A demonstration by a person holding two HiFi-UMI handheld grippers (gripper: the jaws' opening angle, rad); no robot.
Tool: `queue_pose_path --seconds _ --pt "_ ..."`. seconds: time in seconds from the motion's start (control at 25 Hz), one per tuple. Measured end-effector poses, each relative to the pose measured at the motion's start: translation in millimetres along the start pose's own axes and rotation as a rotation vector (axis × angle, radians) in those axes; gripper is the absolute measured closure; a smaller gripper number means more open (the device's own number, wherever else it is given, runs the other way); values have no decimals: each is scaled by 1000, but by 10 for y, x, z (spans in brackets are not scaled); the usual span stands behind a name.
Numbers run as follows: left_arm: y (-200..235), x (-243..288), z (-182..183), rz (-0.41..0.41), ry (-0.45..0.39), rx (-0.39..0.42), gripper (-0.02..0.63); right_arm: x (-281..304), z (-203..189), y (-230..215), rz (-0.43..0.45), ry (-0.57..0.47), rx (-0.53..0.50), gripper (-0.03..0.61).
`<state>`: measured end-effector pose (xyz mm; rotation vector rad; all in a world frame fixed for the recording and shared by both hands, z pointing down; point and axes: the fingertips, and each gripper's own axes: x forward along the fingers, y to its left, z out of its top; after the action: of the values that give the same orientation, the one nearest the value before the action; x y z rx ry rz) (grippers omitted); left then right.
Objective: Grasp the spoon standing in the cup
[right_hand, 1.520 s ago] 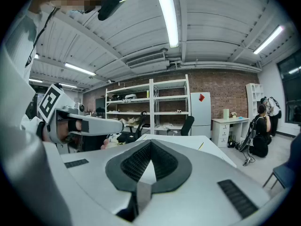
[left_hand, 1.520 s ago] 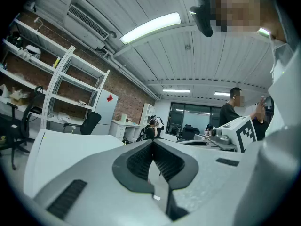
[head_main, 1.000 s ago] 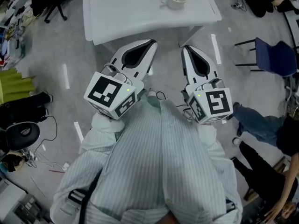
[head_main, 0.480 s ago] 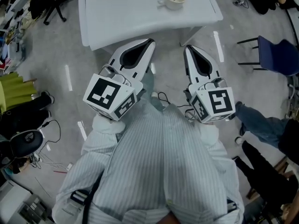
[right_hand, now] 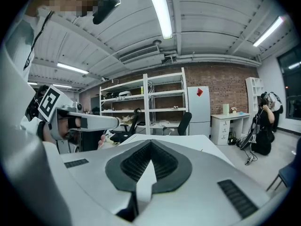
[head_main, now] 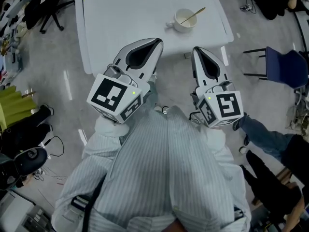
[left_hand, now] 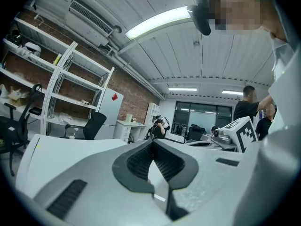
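Note:
A white cup [head_main: 183, 20] stands on the white table [head_main: 125, 13], near its right front corner. A gold-coloured spoon [head_main: 194, 15] leans in the cup with its handle pointing up and right. My left gripper [head_main: 156, 42] is shut and empty, with its tip over the table's front edge, left of and short of the cup. The right gripper [head_main: 197, 50], also shut and empty, hangs just off the table's front edge, below the cup. In the left gripper view [left_hand: 151, 145] and the right gripper view [right_hand: 150, 145] the jaws meet with nothing between them. Neither view shows the cup.
A blue chair [head_main: 285, 58] stands right of the table, and a black office chair [head_main: 48, 4] at the far left. A person's jeans-clad legs [head_main: 265, 132] are at my right. Cables and a yellow-green item [head_main: 12, 98] lie on the floor to the left. White shelving [right_hand: 155, 102] lines the brick wall.
The table and the cup have come nearer in the head view. Both gripper tips now reach the table's front edge. The jaws stayed shut.

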<state>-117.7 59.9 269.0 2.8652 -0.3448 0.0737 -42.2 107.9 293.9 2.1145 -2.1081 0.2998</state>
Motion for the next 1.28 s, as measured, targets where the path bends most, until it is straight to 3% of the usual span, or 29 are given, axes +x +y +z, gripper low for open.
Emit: queue_pose_path --seconds 0.32,0.8,1.28 --pt "537 311 157 -14 -3 2 606 522 187 -237 -44 3 1 569" --pt "864 622 101 -26 41 -8 606 856 149 -585 -85 33 38 569" --pt "1019 1399 164 69 7 -14 606 1258 174 -1361 6 43 31 569"
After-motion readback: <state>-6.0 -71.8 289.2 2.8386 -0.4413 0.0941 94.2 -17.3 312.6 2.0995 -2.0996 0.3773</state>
